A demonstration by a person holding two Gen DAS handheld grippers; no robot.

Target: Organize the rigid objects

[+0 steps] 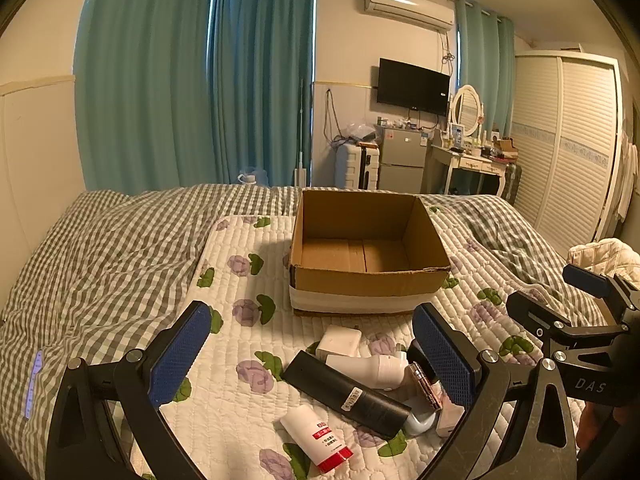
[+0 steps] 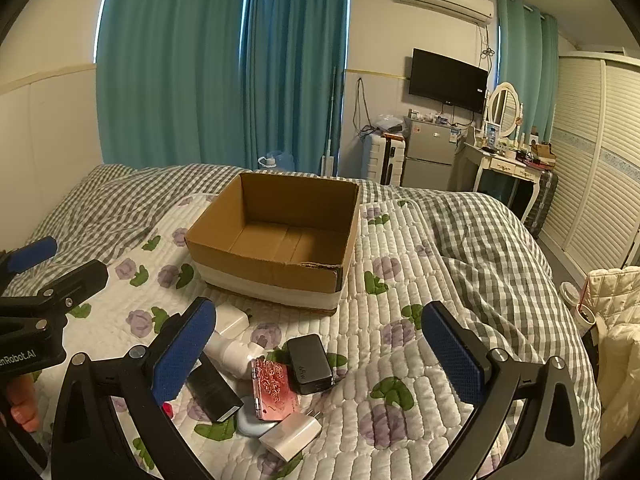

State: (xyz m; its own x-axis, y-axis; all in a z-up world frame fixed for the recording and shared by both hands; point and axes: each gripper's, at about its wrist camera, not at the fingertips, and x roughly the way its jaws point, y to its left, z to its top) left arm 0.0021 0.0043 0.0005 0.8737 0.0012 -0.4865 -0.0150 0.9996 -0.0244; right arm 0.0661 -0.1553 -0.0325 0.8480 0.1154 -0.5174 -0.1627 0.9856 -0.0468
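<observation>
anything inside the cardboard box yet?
Nothing visible. Both wrist views show the cardboard box with bare floor panels. The strip of floor just behind its near wall is hidden. The loose items, such as the black tube, lie on the quilt in front.

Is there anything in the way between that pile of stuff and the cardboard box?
Nothing visible. Only bare quilt lies between the pile and the open, empty box. Both grippers, left and right, are open above the pile.

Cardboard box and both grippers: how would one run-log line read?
cardboard box: empty | left gripper: open, holds nothing | right gripper: open, holds nothing | items: on quilt
</observation>
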